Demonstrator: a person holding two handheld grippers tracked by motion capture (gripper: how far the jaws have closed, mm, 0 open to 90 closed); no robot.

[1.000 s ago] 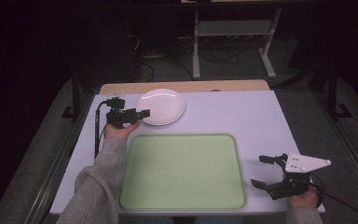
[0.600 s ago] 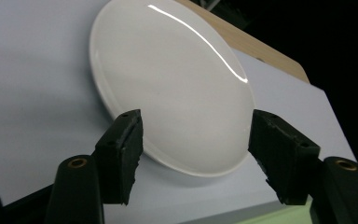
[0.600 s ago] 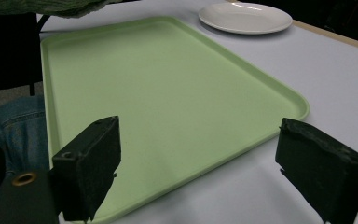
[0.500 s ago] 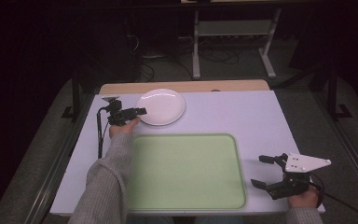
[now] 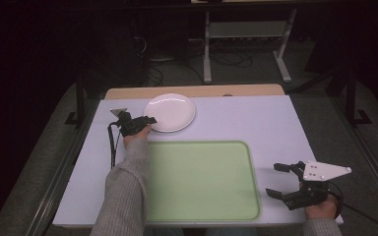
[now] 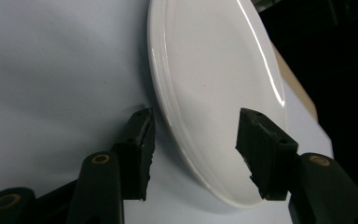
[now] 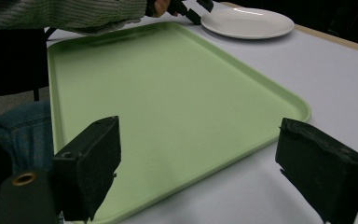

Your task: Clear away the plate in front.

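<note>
I had my left gripper [image 6: 193,154] at the white plate's [image 5: 170,112] 8 o'clock rim, jaws just closing astride it but not yet pinching, the plate lying beyond the empty green tray [image 5: 202,182], while my right gripper [image 5: 280,180] waited agape.

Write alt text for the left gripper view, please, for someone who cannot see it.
Two black tongs straddle the near rim of a round white glossy plate, one jaw under its edge, one over its face, not yet pressing. The jaws have just been closing around it. The plate rests on a pale lilac tabletop.
</note>
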